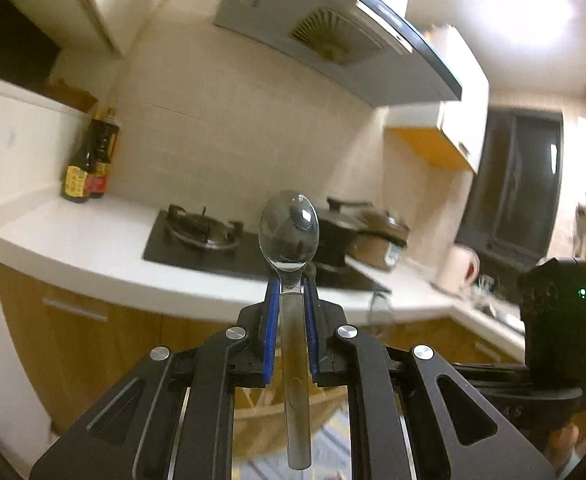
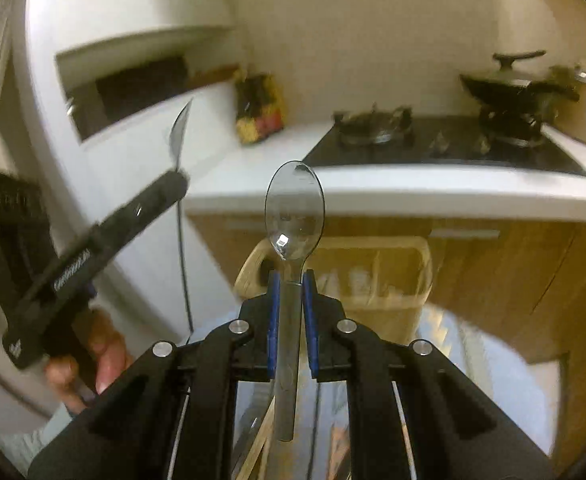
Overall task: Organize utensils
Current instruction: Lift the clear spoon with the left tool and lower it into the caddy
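The left tongs (image 1: 291, 292) were closed narrowly on a metal spoon (image 1: 289, 232), bowl upward past the tips. The right tongs (image 2: 291, 284) likewise clamped a second spoon (image 2: 295, 210). Beyond both lay a white counter (image 1: 93, 240) with a black hob (image 2: 445, 148); below the right tongs sat a pale basket (image 2: 373, 248).

Both spoons (image 1: 289, 236) (image 2: 295, 210) are shiny silver, the claw pads (image 1: 269, 332) blue on black arms; the bench (image 1: 93, 240) is white, cabinets (image 2: 493, 272) orange-brown wood.
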